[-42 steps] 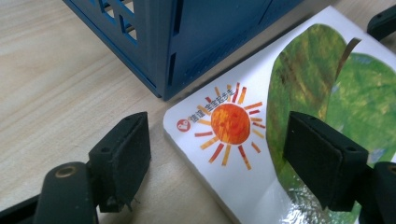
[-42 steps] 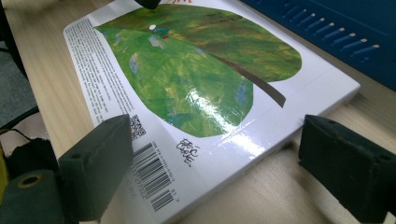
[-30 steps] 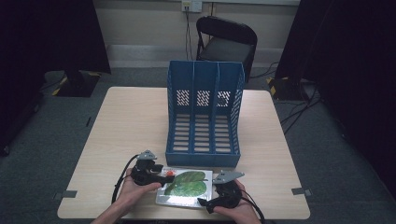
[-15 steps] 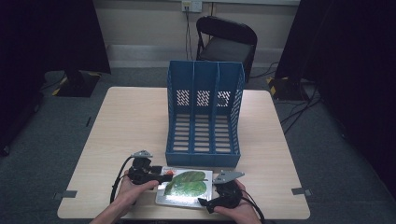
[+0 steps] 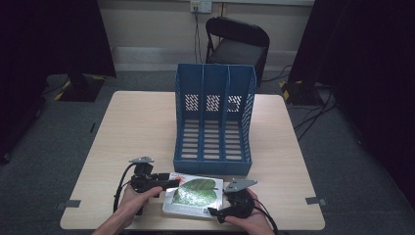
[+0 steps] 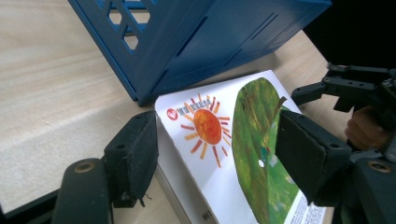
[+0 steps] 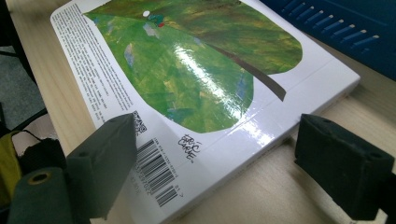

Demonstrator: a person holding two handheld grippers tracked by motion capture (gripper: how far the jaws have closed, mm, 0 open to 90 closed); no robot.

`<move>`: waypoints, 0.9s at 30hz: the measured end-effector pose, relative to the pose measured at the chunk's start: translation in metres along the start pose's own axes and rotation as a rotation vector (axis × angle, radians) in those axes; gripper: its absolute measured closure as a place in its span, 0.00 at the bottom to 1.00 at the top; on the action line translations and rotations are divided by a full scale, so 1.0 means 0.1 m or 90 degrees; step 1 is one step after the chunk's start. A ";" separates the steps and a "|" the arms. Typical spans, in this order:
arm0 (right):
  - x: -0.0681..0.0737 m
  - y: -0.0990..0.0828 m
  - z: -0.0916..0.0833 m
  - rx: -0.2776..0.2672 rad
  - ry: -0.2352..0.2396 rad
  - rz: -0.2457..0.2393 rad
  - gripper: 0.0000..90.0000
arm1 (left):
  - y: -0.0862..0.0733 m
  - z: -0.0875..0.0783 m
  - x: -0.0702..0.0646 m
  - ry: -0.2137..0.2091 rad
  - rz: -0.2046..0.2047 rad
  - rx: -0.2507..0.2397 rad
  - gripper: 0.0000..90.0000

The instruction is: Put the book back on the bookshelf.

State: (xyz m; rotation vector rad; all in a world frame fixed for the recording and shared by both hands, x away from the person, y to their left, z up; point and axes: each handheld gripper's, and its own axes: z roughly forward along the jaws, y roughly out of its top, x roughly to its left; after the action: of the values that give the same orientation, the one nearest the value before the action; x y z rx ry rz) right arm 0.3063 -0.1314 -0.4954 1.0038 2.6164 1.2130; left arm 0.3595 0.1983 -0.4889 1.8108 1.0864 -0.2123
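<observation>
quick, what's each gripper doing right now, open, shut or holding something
Left gripper: open, jaws just closing in around a corner of the book, pads not yet pressing.
Right gripper: open, jaws either side of the book's barcode corner, holding nothing.

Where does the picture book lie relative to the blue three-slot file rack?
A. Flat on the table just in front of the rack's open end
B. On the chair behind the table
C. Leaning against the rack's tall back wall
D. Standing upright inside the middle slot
A: in the high view the picture book lies flat on the table, just before the low front edge of the blue file rack, whose three slots stand empty.
</observation>
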 end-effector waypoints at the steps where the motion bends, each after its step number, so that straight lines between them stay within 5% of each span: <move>1: 0.00 0.00 0.00 0.000 0.000 0.000 0.13 | -0.01 0.01 0.00 -0.018 -0.015 -0.002 0.41; 11: 0.00 0.00 -0.01 -0.006 0.005 0.006 0.13 | -0.03 0.09 -0.10 -0.032 0.013 0.038 0.43; 17: 0.01 0.00 0.00 -0.012 0.008 0.005 0.12 | -0.03 0.21 -0.16 -0.071 0.030 0.073 0.54; 27: 0.01 0.01 0.01 -0.029 0.016 0.000 0.14 | -0.04 0.32 -0.28 -0.095 0.066 0.106 0.54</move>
State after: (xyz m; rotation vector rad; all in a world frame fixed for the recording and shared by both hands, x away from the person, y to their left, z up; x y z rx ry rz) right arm 0.3066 -0.1301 -0.4951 0.9863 2.5941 1.2873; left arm 0.3504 0.1566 -0.4922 1.9600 0.8889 -0.3790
